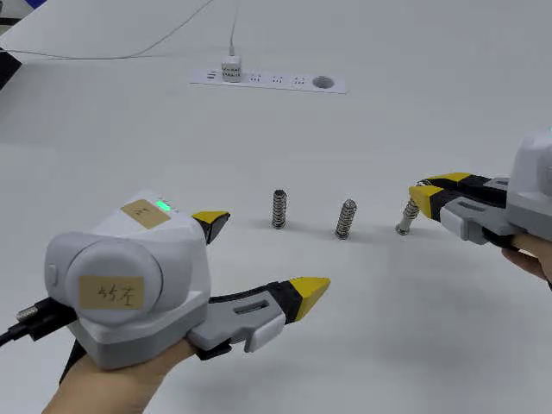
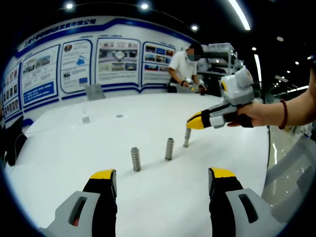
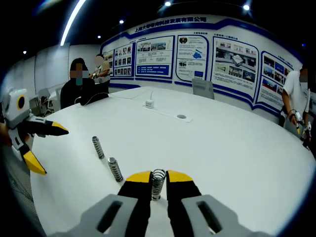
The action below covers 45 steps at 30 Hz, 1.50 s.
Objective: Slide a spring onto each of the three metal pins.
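**Head view.** Springs, count three, in a row across the middle of the white table: first spring upright, second spring leaning a little, third spring tilted, with a plain metal pin showing below its coils. Tongs, count two. Left tongs at the near edge, jaws wide apart, holding nothing, well short of the first spring. Right tongs come in from the right edge, yellow tips closed in on the top of the third spring. Toward the far edge lies a power strip with a white charger plugged in and a cable running off.

**Left gripper view.** Left tongs spread wide, empty. Beyond them stand the same three springs: first, second, third. Right tongs meet the third one's top. A person stands past the far edge. Poster boards line the wall.

**Right gripper view.** Right tongs are narrow, pinching the third spring between the tips. The second and first stand apart. Left tongs gape wide at the table's edge. Two seated people are at the far edge, beside an empty chair. Ceiling lights are on.
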{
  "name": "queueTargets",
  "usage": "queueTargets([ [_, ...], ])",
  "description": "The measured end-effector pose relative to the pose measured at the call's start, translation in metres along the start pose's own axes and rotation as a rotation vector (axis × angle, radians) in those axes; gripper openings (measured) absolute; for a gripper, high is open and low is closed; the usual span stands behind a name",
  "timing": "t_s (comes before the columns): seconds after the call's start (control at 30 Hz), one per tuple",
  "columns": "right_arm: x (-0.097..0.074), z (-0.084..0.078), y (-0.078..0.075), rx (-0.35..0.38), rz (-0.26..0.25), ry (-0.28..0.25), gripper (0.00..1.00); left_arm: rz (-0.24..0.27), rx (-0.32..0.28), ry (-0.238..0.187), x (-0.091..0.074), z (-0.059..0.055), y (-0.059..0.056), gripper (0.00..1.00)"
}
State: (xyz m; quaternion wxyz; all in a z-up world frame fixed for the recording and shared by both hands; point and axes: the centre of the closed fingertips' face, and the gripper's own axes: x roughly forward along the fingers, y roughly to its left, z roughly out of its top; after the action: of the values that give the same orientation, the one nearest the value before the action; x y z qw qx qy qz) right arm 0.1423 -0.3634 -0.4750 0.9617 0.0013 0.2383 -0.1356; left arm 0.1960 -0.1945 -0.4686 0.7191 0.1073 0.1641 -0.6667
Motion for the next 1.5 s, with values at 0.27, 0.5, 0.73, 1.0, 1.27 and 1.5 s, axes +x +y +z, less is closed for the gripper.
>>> queueTargets([
  [0.27, 0.005, -0.012, 0.000, 0.025, 0.000, 0.031, 0.12, -0.002, -0.006, -0.006, 0.000, 0.001, -0.001, 0.77],
  [0.5, 0.008, -0.020, 0.001, 0.045, 0.000, 0.046, 0.12, -0.003, -0.004, -0.004, 0.000, 0.000, 0.000, 0.77],
  [0.73, 0.009, -0.021, 0.002, 0.060, 0.001, 0.048, 0.12, 0.003, -0.004, 0.000, 0.000, -0.001, 0.002, 0.77],
  [1.0, 0.007, -0.022, 0.005, 0.076, -0.001, 0.056, 0.12, 0.011, 0.007, 0.013, -0.001, -0.003, 0.004, 0.77],
  [1.27, 0.002, -0.025, 0.007, 0.084, 0.007, 0.075, 0.21, 0.029, 0.017, 0.027, -0.003, -0.004, 0.010, 0.77],
  [1.5, -0.010, -0.016, 0.009, 0.114, 0.020, 0.053, 0.32, 0.058, 0.024, 0.054, -0.006, -0.005, 0.019, 0.74],
])
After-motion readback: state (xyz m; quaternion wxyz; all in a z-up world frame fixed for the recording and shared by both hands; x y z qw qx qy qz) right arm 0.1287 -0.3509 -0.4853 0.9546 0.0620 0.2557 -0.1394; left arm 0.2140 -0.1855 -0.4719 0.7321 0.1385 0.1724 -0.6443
